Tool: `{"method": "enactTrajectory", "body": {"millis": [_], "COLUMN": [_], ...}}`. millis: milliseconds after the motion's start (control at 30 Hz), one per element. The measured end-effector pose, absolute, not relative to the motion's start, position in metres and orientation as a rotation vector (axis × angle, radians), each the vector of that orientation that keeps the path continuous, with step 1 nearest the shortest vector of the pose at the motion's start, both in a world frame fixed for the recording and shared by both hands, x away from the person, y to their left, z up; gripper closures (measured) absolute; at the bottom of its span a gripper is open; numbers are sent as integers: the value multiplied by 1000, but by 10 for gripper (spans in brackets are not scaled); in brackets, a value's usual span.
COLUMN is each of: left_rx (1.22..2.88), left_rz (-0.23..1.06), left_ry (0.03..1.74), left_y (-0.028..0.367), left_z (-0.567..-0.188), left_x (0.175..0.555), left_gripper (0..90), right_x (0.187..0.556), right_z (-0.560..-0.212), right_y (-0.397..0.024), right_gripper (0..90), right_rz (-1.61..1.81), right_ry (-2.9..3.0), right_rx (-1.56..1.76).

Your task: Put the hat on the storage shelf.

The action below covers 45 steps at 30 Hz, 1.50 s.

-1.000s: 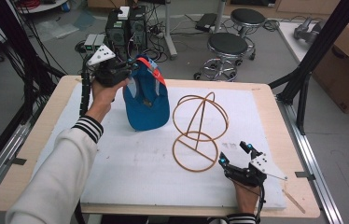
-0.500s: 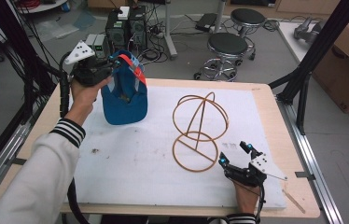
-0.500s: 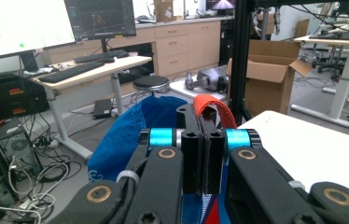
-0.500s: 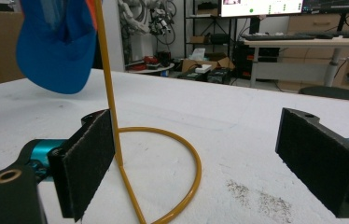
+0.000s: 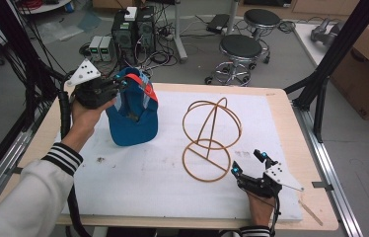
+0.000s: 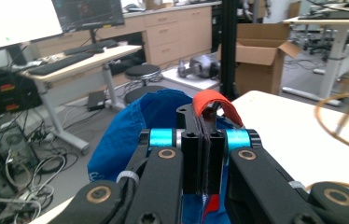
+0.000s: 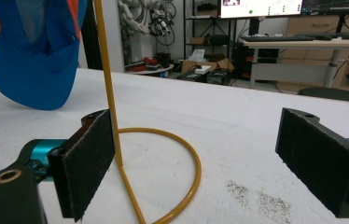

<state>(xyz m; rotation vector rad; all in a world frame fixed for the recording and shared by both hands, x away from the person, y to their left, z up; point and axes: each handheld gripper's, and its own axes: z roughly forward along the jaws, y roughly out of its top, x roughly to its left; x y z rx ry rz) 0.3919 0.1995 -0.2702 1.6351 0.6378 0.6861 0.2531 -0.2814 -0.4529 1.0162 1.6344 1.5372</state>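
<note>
At six o'clock the right gripper (image 5: 249,163) rests on the table (image 5: 281,111), jaws wide apart, the wire stand (image 5: 211,140) just beyond at eleven. Farther, at ten o'clock, the left gripper (image 5: 119,83) holds the blue cap (image 5: 133,126) aloft, jaws clamped on its rim, well left of the stand.

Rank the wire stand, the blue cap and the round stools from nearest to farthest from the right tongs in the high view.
1. Wire stand, just left of the right tongs.
2. Blue cap, far left, hanging from the left tongs.
3. Stools, beyond the table.
</note>
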Motion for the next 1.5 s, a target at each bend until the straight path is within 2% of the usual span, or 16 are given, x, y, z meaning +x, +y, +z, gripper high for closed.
{"method": "enactTrajectory", "body": {"millis": [267,600,933,1000,1033,1067,1133,1233,1333,1500], "left_rx": [1686,1709,1744,1759,1771,1781,1795,1800,1798,1812], "left_rz": [642,581,443,417,387,365,329,310,256,245], "left_ry": [571,588,567,548,545,545,532,509,492,489], "left_y": [183,173,163,162,161,161,160,159,157,149], "left_z": [-265,-269,-277,-278,-278,-279,-280,-282,-284,-290], "left_x": [371,349,327,324,324,324,322,319,317,315], "left_gripper": [886,884,877,860,805,805,748,737,682,686], "right_x": [253,253,253,253,253,253,253,253,253,253], "right_z": [-453,-453,-453,-453,-453,-453,-453,-453,-453,-453], "right_y": [-281,-281,-281,-281,-281,-281,-281,-281,-281,-281], "right_gripper": [112,112,112,112,112,112,112,112,112,112], "right_rz": [1538,1538,1538,1538,1538,1538,1537,1537,1536,1535], "right_ry": [1634,1634,1635,1634,1634,1634,1633,1633,1632,1632], "right_rx": [1013,1016,1013,1010,1011,1011,1011,1009,1008,1007]}}
